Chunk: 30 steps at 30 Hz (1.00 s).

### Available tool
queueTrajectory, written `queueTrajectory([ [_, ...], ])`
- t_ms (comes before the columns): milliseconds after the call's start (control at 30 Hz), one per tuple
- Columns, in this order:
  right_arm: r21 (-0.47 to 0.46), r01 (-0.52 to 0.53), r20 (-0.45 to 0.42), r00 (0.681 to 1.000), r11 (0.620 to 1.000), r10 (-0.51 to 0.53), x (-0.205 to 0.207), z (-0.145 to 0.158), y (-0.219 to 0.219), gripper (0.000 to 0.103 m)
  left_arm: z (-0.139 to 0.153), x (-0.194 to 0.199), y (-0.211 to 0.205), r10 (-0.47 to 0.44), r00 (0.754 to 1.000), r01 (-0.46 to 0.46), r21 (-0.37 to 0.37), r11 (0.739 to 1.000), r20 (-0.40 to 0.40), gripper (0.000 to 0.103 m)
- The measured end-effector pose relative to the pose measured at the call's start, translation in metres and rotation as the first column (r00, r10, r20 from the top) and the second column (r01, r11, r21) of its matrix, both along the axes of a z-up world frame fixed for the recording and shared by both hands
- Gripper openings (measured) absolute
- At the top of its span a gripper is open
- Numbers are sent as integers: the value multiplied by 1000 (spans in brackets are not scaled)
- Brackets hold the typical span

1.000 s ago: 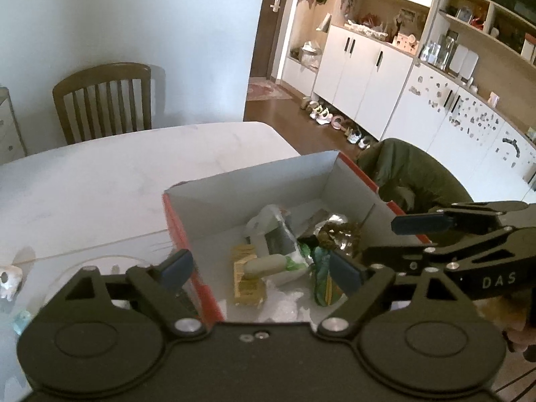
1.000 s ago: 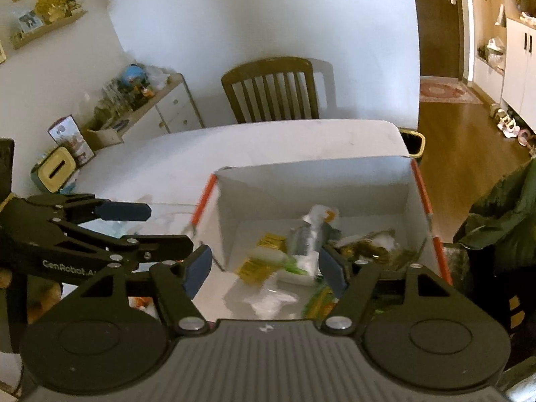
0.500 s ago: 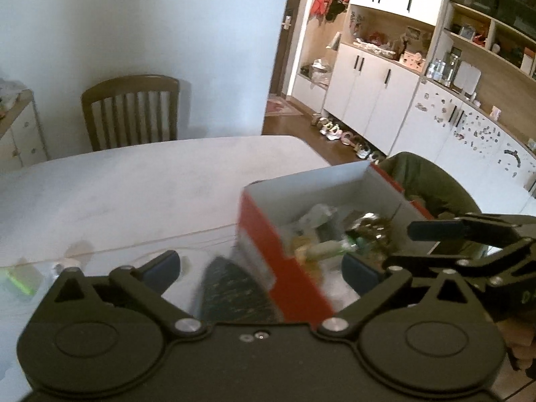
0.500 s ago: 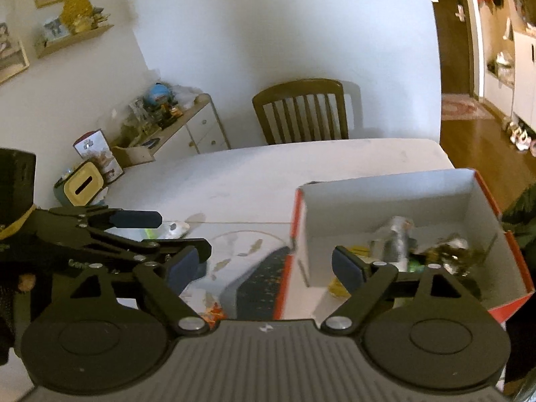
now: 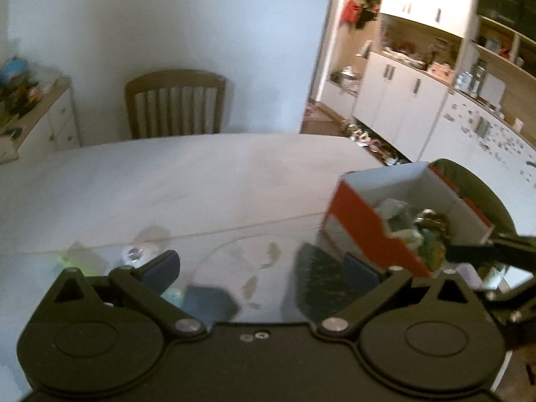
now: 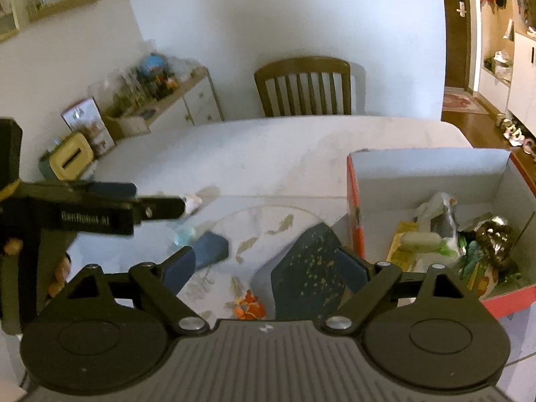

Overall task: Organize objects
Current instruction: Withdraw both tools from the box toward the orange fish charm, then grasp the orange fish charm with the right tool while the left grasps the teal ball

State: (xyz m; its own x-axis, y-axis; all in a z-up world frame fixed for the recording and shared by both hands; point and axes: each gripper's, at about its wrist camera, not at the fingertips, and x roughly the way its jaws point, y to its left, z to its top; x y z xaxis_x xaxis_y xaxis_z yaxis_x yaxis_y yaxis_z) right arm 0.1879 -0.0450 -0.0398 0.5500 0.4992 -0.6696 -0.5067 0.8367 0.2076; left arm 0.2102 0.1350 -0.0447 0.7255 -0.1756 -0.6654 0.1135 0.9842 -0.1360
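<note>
A red-and-white cardboard box (image 6: pixel 432 171) stands open at the table's right, holding wrappers, a yellow packet (image 6: pixel 400 244) and a shiny dark ornament (image 6: pixel 495 238); the left wrist view also shows the box (image 5: pixel 361 221). Left of it lie a dark speckled object (image 6: pixel 308 268), a blue-grey piece (image 6: pixel 212 248), a pale blue bit (image 6: pixel 184 234) and an orange trinket (image 6: pixel 248 305). My right gripper (image 6: pixel 264 264) hovers open over the speckled object, holding nothing. My left gripper (image 5: pixel 261 268) is open above the blue-grey piece (image 5: pixel 207 301), empty.
A clear mat with leaf prints (image 6: pixel 268 221) covers the near table. A small white item (image 6: pixel 192 201) and a green thing (image 5: pixel 80 258) lie at the left. A wooden chair (image 6: pixel 303 87) stands at the far side, a cluttered sideboard (image 6: pixel 160 100) to the left.
Both grippers have swung left, off the box and over the mat, so the box now sits at the right of each view. Both stayed open and empty.
</note>
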Motion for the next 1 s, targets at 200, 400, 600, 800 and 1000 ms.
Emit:
queueTrajectory([
  [200, -68, 8, -50, 999, 998, -12, 3, -30, 29, 91, -29, 9, 31, 36, 998, -37, -10, 999, -42, 103],
  [400, -133, 11, -99, 995, 991, -25, 8, -62, 53, 91, -59, 17, 48, 43, 997, -42, 23, 999, -64, 103],
  [600, -162, 15, -146, 989, 987, -39, 13, -88, 68, 91, -84, 29, 64, 65, 994, -68, -26, 997, -86, 103],
  [800, -202, 4, -176, 984, 979, -40, 16, -109, 78, 90, -104, 37, 66, 57, 993, -55, 21, 998, -105, 101],
  [1000, -207, 3, -197, 979, 978, -45, 22, -119, 83, 81, -116, 41, 65, 49, 992, -42, 62, 997, -112, 92],
])
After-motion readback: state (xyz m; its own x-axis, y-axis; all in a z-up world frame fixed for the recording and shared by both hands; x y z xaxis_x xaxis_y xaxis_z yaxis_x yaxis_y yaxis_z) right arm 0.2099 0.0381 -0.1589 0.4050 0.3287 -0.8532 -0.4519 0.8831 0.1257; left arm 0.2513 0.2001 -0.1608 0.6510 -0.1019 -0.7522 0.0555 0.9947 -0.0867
